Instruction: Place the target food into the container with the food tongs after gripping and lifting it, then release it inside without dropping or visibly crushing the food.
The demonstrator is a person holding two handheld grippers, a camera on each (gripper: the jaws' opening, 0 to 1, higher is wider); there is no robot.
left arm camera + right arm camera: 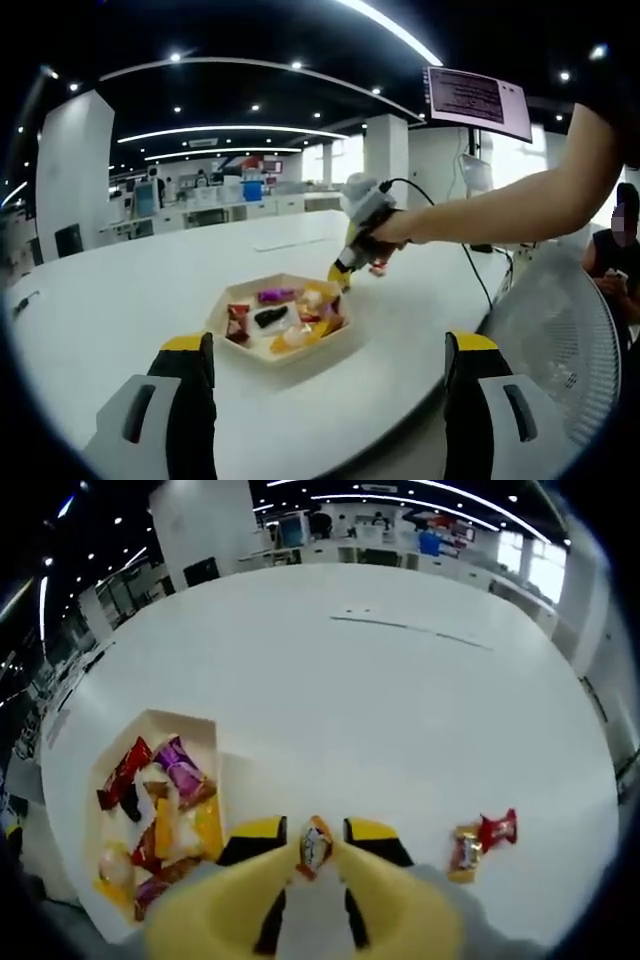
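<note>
A small wrapped snack (314,848) is pinched between the tips of yellow food tongs (300,900), which are pressed together by the right gripper (314,842) above a white table (380,680). At nine o'clock in the right gripper view, an angular tray (205,735) of assorted wrapped snacks is seen; two more wrapped snacks (483,842) lie at four o'clock. In the left gripper view, the left gripper (330,350) is held spread, nothing between its jaws, before the tray (283,283).
</note>
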